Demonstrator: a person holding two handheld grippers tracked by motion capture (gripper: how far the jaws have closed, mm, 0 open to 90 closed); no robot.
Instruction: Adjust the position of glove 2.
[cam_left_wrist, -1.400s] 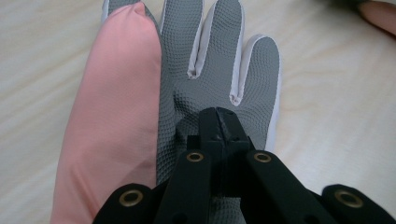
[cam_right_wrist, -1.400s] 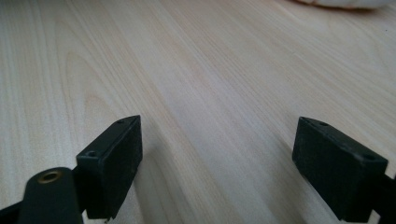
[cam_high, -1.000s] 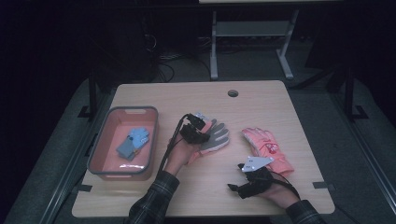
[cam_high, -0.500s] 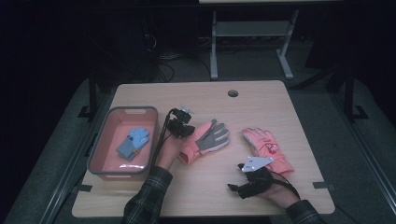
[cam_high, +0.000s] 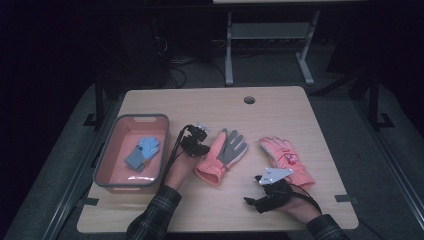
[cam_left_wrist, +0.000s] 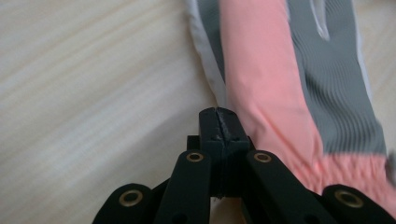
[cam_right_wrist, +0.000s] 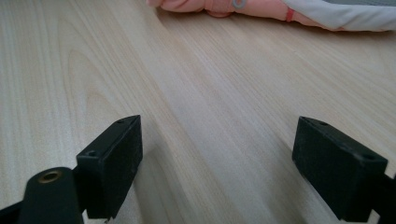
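Left gripper (cam_left_wrist: 219, 123), jaws pinched together with nothing between them, sits at the floppy glove's (cam_high: 222, 155) 9 o'clock; the cuff looks grabbable. Right gripper (cam_right_wrist: 217, 163) gapes wide.

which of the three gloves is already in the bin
The small blue glove, lying inside the pink bin; the other two gloves rest on the table.

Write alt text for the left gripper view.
The left gripper, jaws shut with nothing between them, sits at the edge of a pink and grey glove lying flat on a pale wooden table.
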